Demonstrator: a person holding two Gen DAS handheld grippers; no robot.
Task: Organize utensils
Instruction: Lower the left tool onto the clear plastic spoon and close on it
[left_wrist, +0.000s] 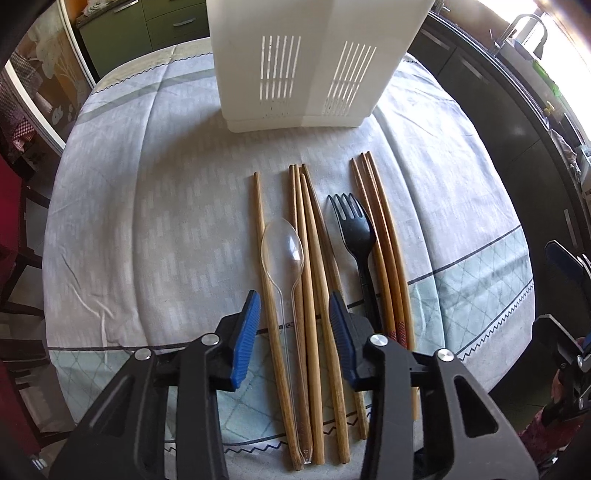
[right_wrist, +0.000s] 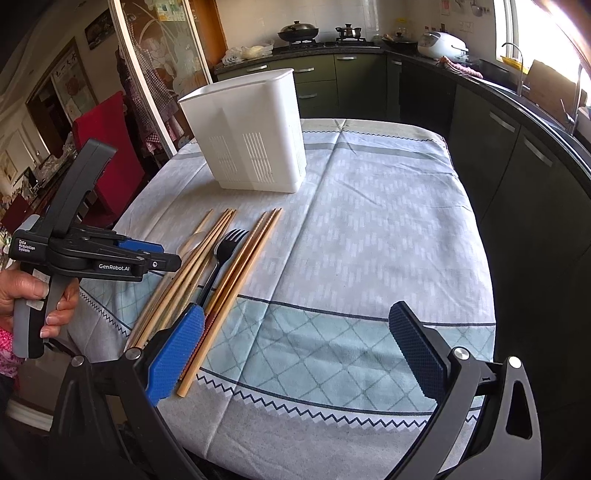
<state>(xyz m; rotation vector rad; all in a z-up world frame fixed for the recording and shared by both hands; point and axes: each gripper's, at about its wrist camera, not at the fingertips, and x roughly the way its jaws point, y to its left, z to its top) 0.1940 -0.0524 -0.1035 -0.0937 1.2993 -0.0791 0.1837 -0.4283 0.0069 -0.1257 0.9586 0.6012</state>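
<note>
On the tablecloth (left_wrist: 147, 221), lower centre: chopsticks (left_wrist: 314, 277), clear spoon (left_wrist: 282, 245), black fork (left_wrist: 354, 229).
Upper centre: white holder (left_wrist: 306, 74).
Left gripper (left_wrist: 293, 332): parted, straddling spoon and chopsticks, not pressing.
Right gripper (right_wrist: 295, 343): wide apart, empty.

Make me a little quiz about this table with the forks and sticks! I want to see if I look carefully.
1. Pick one: what colour is the fork? A white, B black, C red.
2. True or false: the white utensil holder is lying on its side.
3. Fill in: the clear spoon lies among wooden ___.

Key: 1 B. 2 False, it stands upright on the tablecloth. 3 chopsticks.
</note>
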